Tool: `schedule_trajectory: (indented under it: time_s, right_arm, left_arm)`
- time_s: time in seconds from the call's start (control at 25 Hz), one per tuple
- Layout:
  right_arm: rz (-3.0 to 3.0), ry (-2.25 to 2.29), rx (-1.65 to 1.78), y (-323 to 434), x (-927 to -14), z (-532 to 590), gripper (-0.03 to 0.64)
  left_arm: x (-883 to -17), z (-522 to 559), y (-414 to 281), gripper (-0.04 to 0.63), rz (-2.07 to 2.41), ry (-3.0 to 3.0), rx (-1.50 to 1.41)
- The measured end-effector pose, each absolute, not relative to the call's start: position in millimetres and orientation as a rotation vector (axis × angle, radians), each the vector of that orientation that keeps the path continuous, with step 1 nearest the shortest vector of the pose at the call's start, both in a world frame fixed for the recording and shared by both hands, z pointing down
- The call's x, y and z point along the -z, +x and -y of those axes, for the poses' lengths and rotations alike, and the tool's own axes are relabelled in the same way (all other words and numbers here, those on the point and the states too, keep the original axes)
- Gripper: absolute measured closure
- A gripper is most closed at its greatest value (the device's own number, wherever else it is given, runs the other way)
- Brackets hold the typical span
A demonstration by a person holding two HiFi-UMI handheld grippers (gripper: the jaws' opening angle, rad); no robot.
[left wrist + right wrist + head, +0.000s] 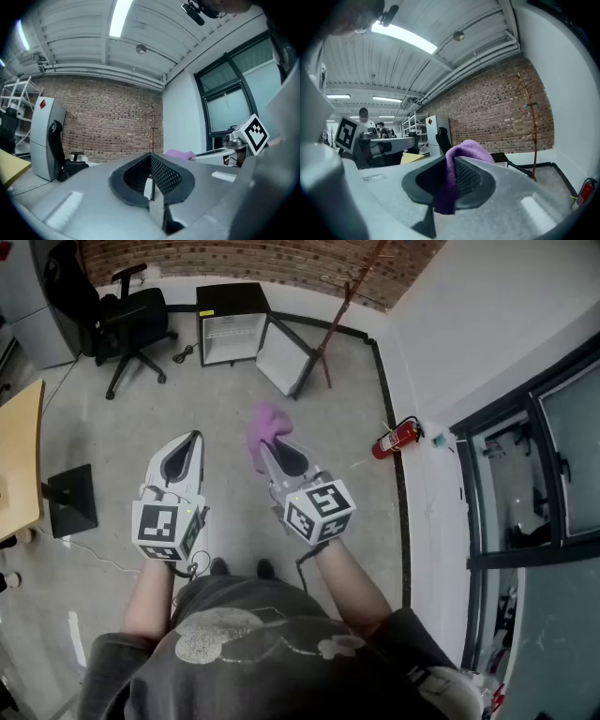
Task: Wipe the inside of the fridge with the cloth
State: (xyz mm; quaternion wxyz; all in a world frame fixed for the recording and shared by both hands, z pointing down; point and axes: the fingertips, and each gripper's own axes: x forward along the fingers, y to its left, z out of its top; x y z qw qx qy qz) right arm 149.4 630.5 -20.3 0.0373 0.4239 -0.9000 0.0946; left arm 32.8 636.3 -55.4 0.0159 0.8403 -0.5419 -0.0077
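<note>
Purple fleecy cloth (265, 423), pinched in my right hand-held gripper (274, 448), points at the small black open-doored fridge (232, 324) well beyond it. My left hand-held gripper (192, 439) is pressed together, empty.

Rear wall (262, 259): exposed red brick. Right wall (469, 315): white, with dark-framed windows (534, 465). Floor (169, 418): grey concrete. Black office chair (131, 320) near the brick wall. Wooden desk (21, 460) at the left edge. Coat stand (342, 306) in the corner. Red fire extinguisher (396, 437) beside the right wall. Ceiling strip light (119, 18) lit.
</note>
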Motion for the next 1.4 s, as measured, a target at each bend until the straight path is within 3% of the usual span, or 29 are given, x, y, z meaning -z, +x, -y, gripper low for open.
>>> schedule_trajectory:
  time_s: [0.36, 0.92, 1.4]
  right_arm:
    - [2.751, 1.300, -0.307, 146, 15, -626, 0.571]
    - [2.696, 1.486, -0.415, 125, -7, -590, 0.569]
    - [2.706, 1.444, -0.532, 144, -42, -433, 0.569]
  left_arm:
    - [49, -639, 26, 0.577, 1.694, 2.599, -0.015]
    - [19, -604, -42, 0.576, 1.683, 2.548, -0.027]
    - [-4, -464, -21, 0.577, 1.711, 2.526, -0.146]
